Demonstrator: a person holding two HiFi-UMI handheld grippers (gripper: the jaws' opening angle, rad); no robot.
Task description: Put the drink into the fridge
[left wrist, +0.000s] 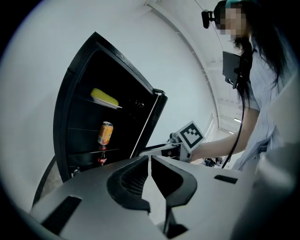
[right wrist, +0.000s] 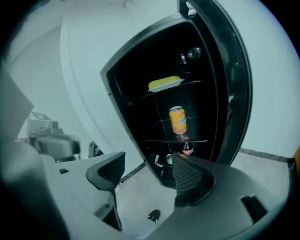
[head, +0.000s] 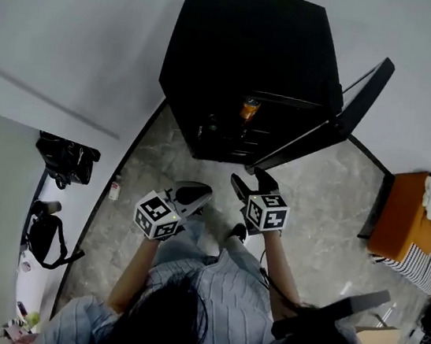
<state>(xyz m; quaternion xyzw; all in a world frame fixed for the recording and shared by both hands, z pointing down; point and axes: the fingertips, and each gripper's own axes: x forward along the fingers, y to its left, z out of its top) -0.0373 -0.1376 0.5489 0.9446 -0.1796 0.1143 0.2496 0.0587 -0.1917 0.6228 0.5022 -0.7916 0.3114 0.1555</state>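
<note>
Drink can (right wrist: 177,120): one, on fridge (head: 249,45) shelf; one bottle (right wrist: 186,148) beneath.

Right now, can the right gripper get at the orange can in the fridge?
Probably yes. The fridge door stands wide open, the orange can stands alone on its shelf, and the right gripper is open, empty and aimed at it with nothing between.

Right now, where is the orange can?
In the right gripper view, the orange can stands on a shelf in the open fridge, below the yellow item and above a bottle.
</note>
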